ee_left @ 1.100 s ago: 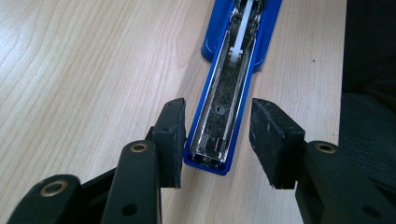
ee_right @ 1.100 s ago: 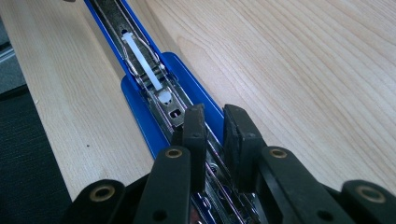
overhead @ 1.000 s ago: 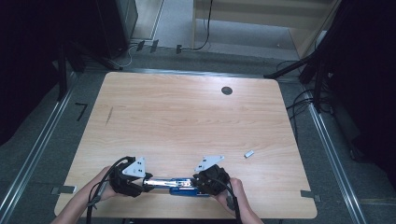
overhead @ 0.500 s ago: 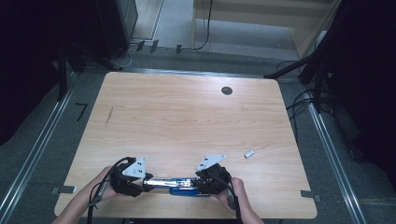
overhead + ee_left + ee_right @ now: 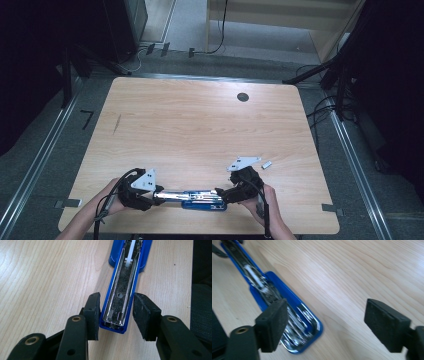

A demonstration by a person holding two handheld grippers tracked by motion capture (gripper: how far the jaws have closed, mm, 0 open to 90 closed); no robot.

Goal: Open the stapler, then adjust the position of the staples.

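Observation:
A blue stapler [image 5: 200,197] lies folded open flat near the table's front edge, its metal staple channel facing up. My left gripper [image 5: 159,196] is shut on the stapler's left end; in the left gripper view both pads press the blue sides of the stapler [image 5: 122,297] at my left gripper [image 5: 116,315]. My right gripper [image 5: 222,195] sits at the stapler's right end. Its jaws have just been opening and now stand wide. The rounded end of the stapler [image 5: 304,325] lies beside the left pad of my right gripper [image 5: 324,322], with bare wood between the pads.
A small silvery strip [image 5: 266,164] lies on the wood just right of the right hand. A dark round hole [image 5: 243,97] is at the back of the table [image 5: 200,130]. The front edge runs right under both hands.
The right gripper's jaws have opened off the stapler's right end, and that hand has drawn a little to the right and up. The left gripper and the stapler have stayed put.

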